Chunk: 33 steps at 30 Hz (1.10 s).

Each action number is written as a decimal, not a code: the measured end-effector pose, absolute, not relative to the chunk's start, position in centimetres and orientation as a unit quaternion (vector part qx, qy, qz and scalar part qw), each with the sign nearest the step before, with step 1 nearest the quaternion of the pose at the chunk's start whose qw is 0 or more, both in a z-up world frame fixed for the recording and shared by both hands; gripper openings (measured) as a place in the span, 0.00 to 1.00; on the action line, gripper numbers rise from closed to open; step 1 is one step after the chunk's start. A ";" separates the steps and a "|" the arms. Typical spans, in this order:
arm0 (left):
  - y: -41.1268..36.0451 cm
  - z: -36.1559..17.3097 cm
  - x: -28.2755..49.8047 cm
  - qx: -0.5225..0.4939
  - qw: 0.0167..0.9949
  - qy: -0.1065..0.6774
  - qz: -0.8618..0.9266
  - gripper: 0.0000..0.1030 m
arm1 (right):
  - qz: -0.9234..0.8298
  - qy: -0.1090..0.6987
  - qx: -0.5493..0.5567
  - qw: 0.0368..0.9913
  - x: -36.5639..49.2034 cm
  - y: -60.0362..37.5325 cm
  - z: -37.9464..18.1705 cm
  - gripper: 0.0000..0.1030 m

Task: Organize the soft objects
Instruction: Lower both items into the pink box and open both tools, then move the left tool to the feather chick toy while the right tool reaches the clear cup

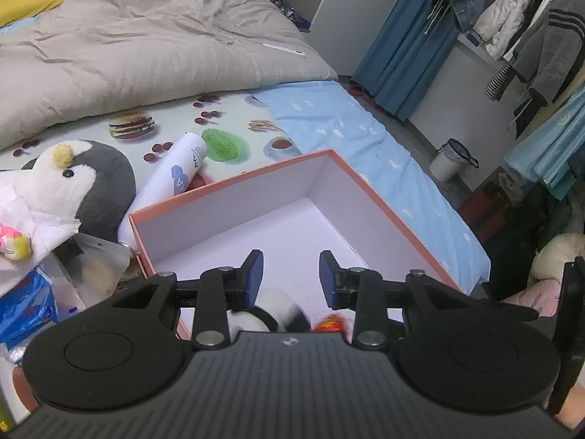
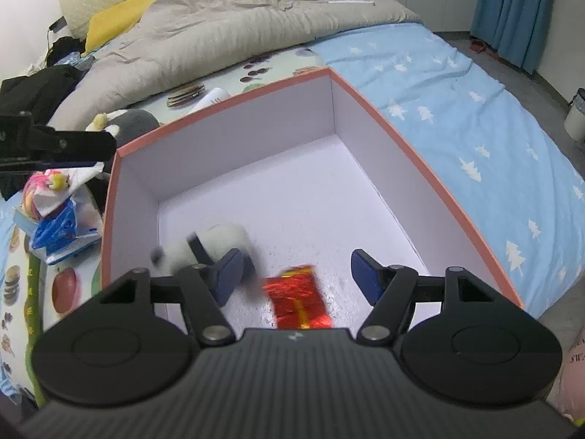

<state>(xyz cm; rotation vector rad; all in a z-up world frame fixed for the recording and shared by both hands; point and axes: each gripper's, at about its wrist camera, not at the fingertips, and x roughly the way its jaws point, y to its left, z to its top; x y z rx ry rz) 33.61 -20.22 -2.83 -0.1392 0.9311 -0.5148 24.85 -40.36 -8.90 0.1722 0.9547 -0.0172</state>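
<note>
An orange-rimmed box (image 1: 234,183) with a white inside sits on the bed. In it lie a small black-and-white panda plush (image 2: 219,241) and a red foil packet (image 2: 298,296), both blurred. My right gripper (image 2: 298,274) hangs over the box's near end. Its jaws stand wide apart, the packet lies below the gap, and neither pad touches it. My left gripper (image 1: 291,274) is open over the same box with nothing between its pads. The panda (image 1: 278,307) and the packet (image 1: 331,323) show just beneath it. A grey-and-white penguin plush (image 1: 91,183) lies left of the box.
A white tube (image 1: 179,172) leans behind the box. A small pink-and-yellow plush (image 1: 12,243), white cloth and blue plastic bags (image 1: 25,303) are piled at the left. A beige duvet (image 1: 146,47) covers the far bed. A waste bin (image 1: 448,161) stands on the floor to the right.
</note>
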 end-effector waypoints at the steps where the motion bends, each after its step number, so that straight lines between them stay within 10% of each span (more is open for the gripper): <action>1: -20.1 -2.8 33.5 -0.065 0.860 0.443 -0.245 0.38 | -0.008 0.457 0.082 0.886 24.8 -40.4 -8.8 0.66; 33: -8.1 -4.3 15.3 -0.082 0.922 0.343 -0.161 0.46 | 0.066 0.321 0.045 0.944 11.4 -30.6 -6.0 0.66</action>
